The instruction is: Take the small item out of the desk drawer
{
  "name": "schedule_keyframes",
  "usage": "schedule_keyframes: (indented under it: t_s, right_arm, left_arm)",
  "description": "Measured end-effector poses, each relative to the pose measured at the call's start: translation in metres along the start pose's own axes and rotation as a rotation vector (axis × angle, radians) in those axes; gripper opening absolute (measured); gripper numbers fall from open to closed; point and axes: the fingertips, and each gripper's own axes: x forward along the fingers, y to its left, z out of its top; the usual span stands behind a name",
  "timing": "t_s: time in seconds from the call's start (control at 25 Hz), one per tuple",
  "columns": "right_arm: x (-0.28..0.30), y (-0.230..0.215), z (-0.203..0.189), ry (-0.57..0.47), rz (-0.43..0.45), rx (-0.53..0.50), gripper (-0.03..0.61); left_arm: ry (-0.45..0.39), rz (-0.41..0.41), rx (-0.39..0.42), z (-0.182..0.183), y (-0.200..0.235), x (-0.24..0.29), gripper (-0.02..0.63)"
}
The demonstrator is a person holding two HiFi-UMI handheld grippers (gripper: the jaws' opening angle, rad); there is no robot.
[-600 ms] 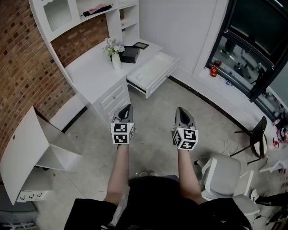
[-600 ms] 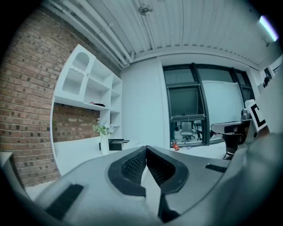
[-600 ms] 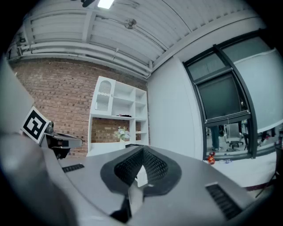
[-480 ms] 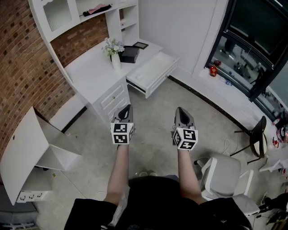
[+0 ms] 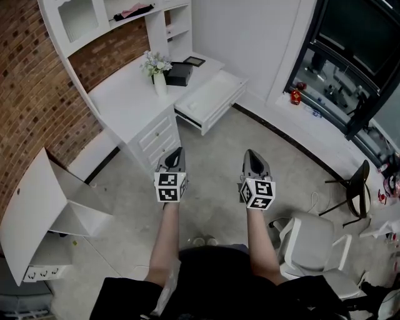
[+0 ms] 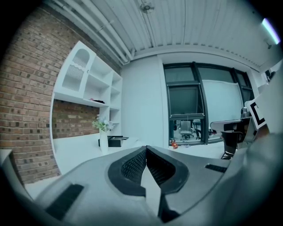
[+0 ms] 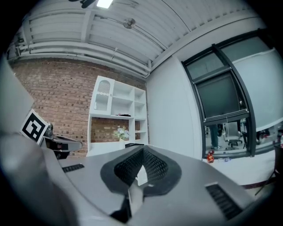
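Observation:
The white desk point(image 5: 125, 100) stands against the brick wall, a few steps ahead of me. Its wide drawer point(image 5: 212, 100) is pulled out to the right, and its inside looks white; I cannot make out a small item in it from here. My left gripper point(image 5: 177, 150) and right gripper point(image 5: 249, 152) are held side by side over the floor, short of the desk. Both point toward it, shut, with nothing in them. In the left gripper view the jaws point(image 6: 146, 148) meet at the tip. The right gripper view shows the same for the right gripper point(image 7: 142, 149).
A vase of flowers point(image 5: 156, 70) and a black box point(image 5: 180, 75) stand on the desk top, under a white shelf unit point(image 5: 125, 19). A white office chair point(image 5: 312, 245) and a black stool point(image 5: 359, 187) are at my right. A white cabinet panel point(image 5: 37, 212) leans at my left.

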Motion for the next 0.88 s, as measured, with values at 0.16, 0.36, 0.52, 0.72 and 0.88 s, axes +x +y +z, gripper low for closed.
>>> schedule_keyframes:
  t_s: [0.16, 0.36, 0.52, 0.72, 0.88]
  right_arm:
    - [-0.001, 0.004, -0.008, 0.024, 0.006, -0.003, -0.003]
    - [0.001, 0.007, -0.020, 0.055, 0.014, 0.005, -0.002]
    - [0.005, 0.014, -0.021, 0.056, 0.036, 0.011, -0.002]
    - [0.012, 0.024, -0.010, 0.034, 0.068, 0.016, 0.047]
    - [0.014, 0.031, -0.004, 0.014, 0.075, 0.034, 0.123]
  left_arm:
    - [0.020, 0.004, -0.006, -0.007, 0.001, -0.003, 0.009]
    - [0.042, 0.009, -0.017, -0.020, 0.005, -0.005, 0.009]
    - [0.050, 0.007, -0.021, -0.026, 0.009, -0.004, 0.009]
    - [0.036, -0.003, -0.020, -0.021, 0.016, 0.000, 0.009]
    - [0.008, -0.018, -0.007, -0.012, 0.023, 0.002, 0.009]
